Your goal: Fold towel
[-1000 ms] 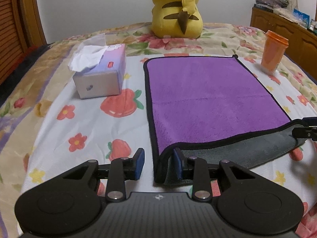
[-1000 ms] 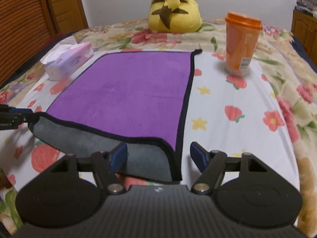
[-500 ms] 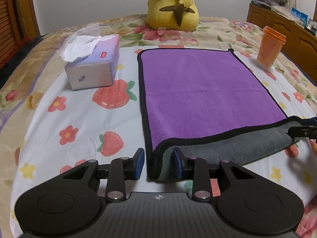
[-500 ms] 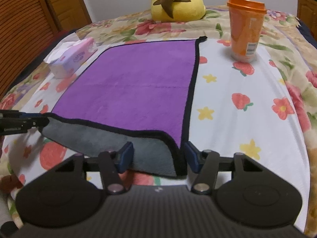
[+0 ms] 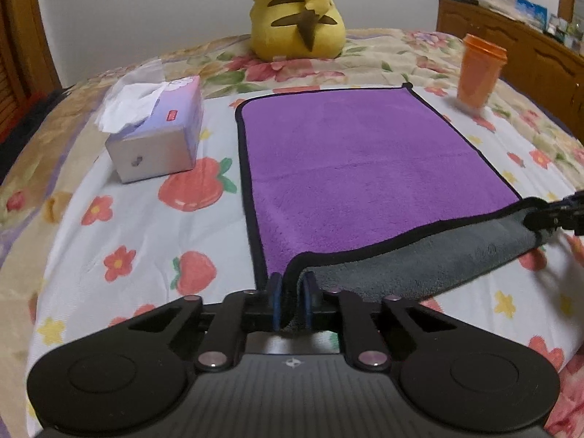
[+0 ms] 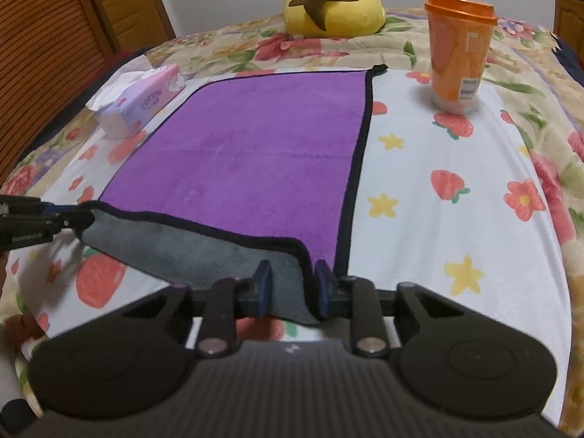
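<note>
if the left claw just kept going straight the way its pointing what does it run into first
The left claw, shut on the near left corner of the towel, would travel over the towel's purple face first. Beyond that, roughly in line, sits the yellow plush toy, though depth is hard to judge. The tissue box lies off to the left.

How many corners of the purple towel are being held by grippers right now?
2. The left gripper pinches the towel's near left corner; the right gripper pinches the near right corner. Both far corners lie flat on the bed.
</note>
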The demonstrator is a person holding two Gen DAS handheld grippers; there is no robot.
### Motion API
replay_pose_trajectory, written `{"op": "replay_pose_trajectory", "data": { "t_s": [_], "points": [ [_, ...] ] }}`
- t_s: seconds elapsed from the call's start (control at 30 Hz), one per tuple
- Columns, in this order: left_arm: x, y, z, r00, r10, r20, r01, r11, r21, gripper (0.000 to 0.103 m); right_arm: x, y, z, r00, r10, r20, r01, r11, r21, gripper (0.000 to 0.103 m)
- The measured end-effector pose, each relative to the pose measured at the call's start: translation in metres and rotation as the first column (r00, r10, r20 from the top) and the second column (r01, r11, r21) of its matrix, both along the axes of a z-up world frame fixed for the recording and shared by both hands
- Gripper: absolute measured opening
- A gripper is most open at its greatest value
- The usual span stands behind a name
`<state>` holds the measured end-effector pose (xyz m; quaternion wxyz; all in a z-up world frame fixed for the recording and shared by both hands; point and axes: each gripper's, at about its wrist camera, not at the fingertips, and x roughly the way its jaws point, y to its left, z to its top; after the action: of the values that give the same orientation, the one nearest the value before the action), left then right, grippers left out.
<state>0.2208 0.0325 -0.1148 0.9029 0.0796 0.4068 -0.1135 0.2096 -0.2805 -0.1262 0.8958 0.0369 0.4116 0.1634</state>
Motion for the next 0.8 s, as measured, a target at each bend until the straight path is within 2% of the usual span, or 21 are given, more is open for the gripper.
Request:
{"op": "replay_pose_trajectory", "data": {
  "t_s": [0.17,0.23,0.27,0.4,0.67,0.8],
  "points": [
    [0.001,0.004,0.0,1.0,0.001,-0.006,-0.002,0.999,-0.036,0.007,0.0,-0.001,-0.001,1.0,-0.003,0.01,0.003,1.0,-0.011,0.02],
    [0.0,0.004,0.002,1.0,0.002,0.0,-0.002,0.999,-0.046,0.007,0.0,-0.001,0.0,1.0,-0.001,0.014,0.001,1.0,-0.013,0.016],
    [0.0,0.004,0.003,1.0,0.001,0.003,-0.001,0.999,-0.05,0.007,0.0,-0.001,0.0,1.0,-0.001,0.018,0.001,1.0,-0.014,0.01],
    [-0.002,0.004,0.01,0.999,0.004,0.032,-0.001,0.998,-0.067,0.006,-0.001,-0.003,0.002,0.999,-0.005,0.041,0.006,1.0,-0.013,0.005],
    [-0.007,0.004,0.028,0.995,0.004,0.099,0.006,0.995,-0.095,0.006,-0.001,-0.005,0.009,0.995,-0.008,0.096,0.008,1.0,0.002,0.004],
    [-0.009,0.003,0.036,0.992,-0.002,0.128,0.017,0.994,-0.11,0.006,-0.003,-0.008,0.019,0.988,-0.023,0.154,0.021,1.0,0.017,0.004]
  ]
}}
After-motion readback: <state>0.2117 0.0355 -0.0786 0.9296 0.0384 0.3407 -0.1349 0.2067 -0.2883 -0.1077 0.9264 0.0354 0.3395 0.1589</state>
